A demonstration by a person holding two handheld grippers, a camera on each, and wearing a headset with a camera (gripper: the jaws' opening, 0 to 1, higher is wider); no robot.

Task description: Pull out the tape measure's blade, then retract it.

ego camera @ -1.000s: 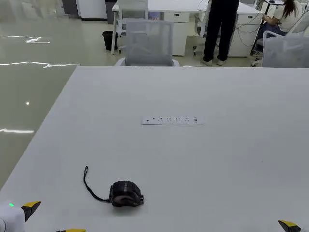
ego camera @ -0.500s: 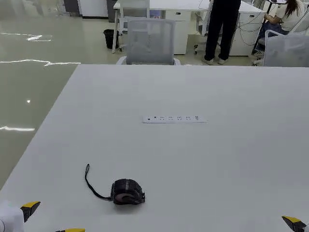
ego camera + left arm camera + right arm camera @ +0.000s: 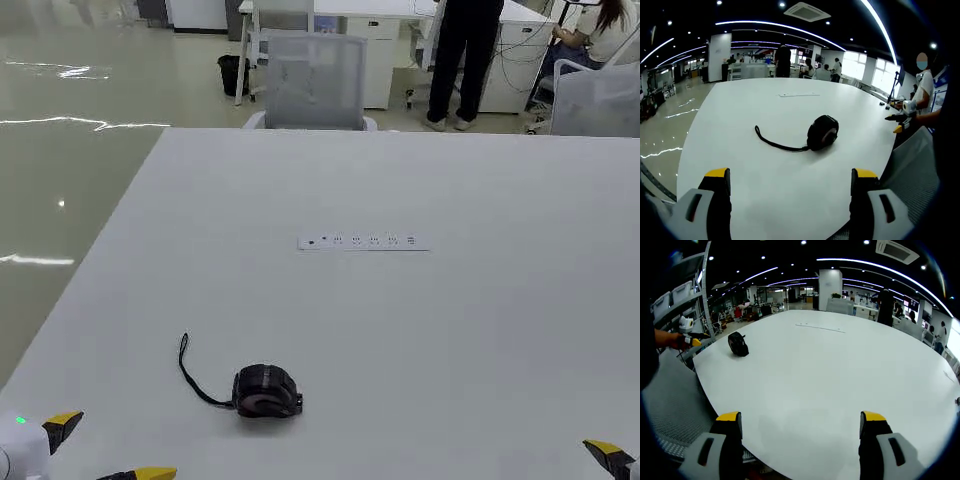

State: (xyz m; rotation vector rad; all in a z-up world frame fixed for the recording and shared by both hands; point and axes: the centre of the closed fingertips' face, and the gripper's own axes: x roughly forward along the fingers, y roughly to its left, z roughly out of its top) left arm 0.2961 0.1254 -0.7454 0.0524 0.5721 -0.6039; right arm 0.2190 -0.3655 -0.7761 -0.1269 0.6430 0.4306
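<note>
Tape measure [image 3: 266,391], one, stands on the white desk [image 3: 400,330] near its front left in the head view, long axis running left to right, its single black strap [image 3: 190,365] trailing left and away, and one power strip [image 3: 364,242] well beyond it. Left gripper view: it sits ahead, strap end to the left, beyond the left claw [image 3: 790,177], whose two jaws stand wide apart and empty. Right gripper view: it lies far off to the left, and the right claw [image 3: 802,420] gapes empty as well
</note>
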